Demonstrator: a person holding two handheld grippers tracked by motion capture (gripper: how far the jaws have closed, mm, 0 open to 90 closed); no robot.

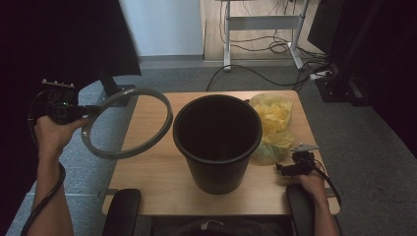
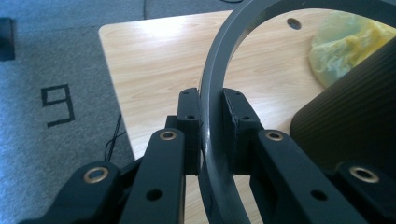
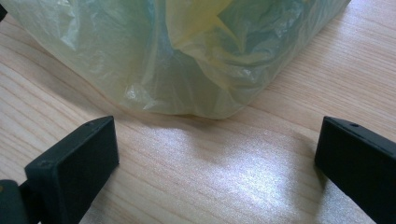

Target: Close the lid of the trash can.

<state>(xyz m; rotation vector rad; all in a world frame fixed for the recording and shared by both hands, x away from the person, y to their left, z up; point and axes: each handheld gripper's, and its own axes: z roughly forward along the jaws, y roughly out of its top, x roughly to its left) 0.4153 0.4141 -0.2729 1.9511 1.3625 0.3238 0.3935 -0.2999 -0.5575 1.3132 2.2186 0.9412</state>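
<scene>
Wood of the table [image 1: 152, 167] fills the middle of the high view, its left edge running down from upper centre to the lower left. The grey ring [image 1: 127, 123] hangs half over that edge: its right arc is above the tabletop, its left arc out over the carpet [image 1: 88, 147]. The left gripper [image 1: 78, 112], at the left of the frame, pinches the ring's left rim; in the left gripper view the jaws are pressed onto the rim from both sides, with the ring [image 2: 219, 93] standing on edge between them and arching up out of the top of the frame.

The black bin [image 1: 217, 142] stands upright at the frame's centre. The ring's right arc comes just beside the bin's rim with a thin gap. Bare wood lies open below the ring, toward the near edge.

Right of the bin, touching its wall, sits the yellow plastic bag [image 1: 273, 125], close to the table's right edge. In the lower right the right gripper [image 1: 287, 169] rests near the front right corner, just below the bag. In the right gripper view its jaws are spread wide with bare wood between them, and the bag [image 3: 177, 56] lies just beyond their tips, untouched.
</scene>
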